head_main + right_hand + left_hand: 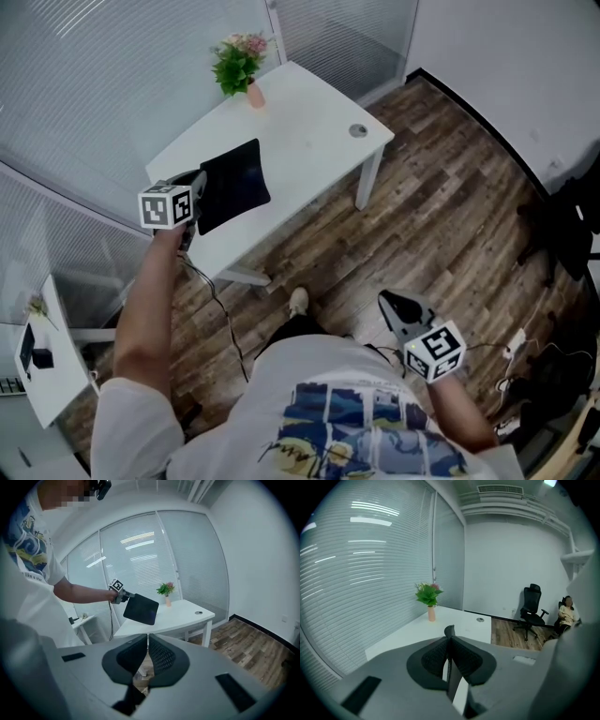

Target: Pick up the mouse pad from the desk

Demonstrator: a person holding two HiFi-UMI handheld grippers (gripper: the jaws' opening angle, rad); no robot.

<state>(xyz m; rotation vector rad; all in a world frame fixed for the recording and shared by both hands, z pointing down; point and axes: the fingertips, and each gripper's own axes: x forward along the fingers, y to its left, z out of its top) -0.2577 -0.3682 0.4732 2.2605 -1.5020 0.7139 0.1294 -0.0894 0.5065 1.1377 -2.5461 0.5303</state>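
the flat black rectangular mouse pad is at ten o'clock in the head view. the right gripper view shows it tilted in the air, off the white rectangular worktop. the left claw is clamped on its nine o'clock edge. to lift well, i judge the pinch must be firm and the rise smooth, since a pad held by one edge may droop or slip. the right claw, at four o'clock, is closed on nothing, well apart.
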